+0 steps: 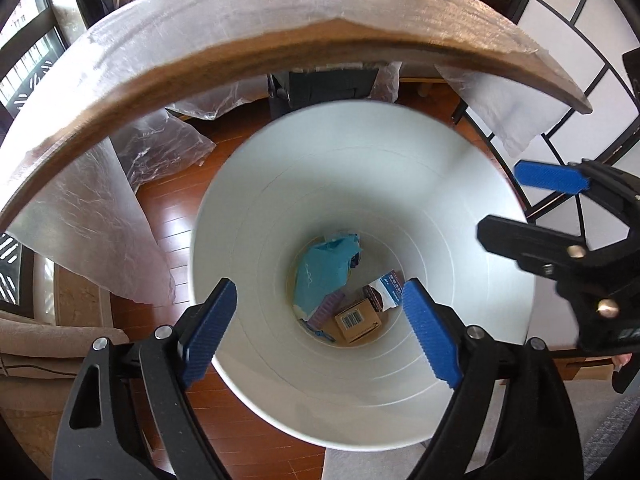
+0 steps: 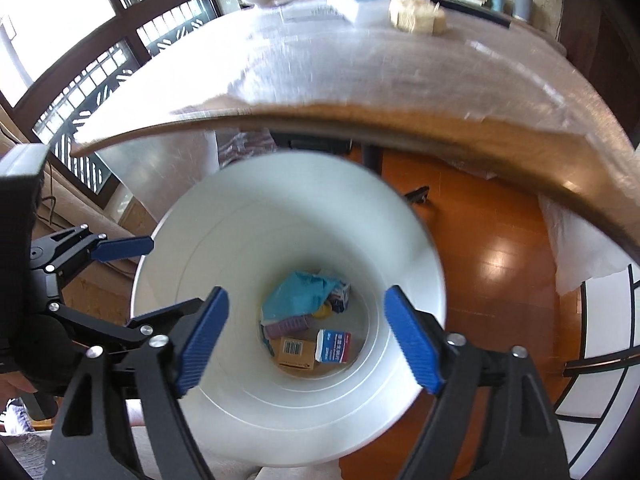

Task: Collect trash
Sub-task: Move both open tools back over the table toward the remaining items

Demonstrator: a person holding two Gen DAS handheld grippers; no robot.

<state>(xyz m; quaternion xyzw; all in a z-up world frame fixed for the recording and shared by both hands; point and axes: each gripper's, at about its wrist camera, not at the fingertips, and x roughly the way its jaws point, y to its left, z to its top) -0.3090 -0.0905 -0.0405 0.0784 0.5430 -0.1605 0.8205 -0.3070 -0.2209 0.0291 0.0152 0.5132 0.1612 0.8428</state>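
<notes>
Both grippers are held over the white trash bin (image 1: 400,184), pointing steeply down into it. Left gripper (image 1: 320,332): jaws spread wide, nothing between the pads. Right gripper (image 2: 306,336): same, spread wide and empty. Trash is seen at the bin bottom: teal bag (image 2: 298,294), barcoded cardboard box (image 2: 296,354), blue-and-white carton (image 2: 334,346), purple ribbed item (image 2: 288,326). Bin stands on the wood floor (image 2: 492,272), just beside the plastic-covered table (image 1: 280,20).

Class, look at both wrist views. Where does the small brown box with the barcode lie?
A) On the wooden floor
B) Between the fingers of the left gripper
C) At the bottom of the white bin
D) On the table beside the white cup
C: the brown barcode box rests among other trash at the bottom of the white bin, below both open grippers.
</notes>
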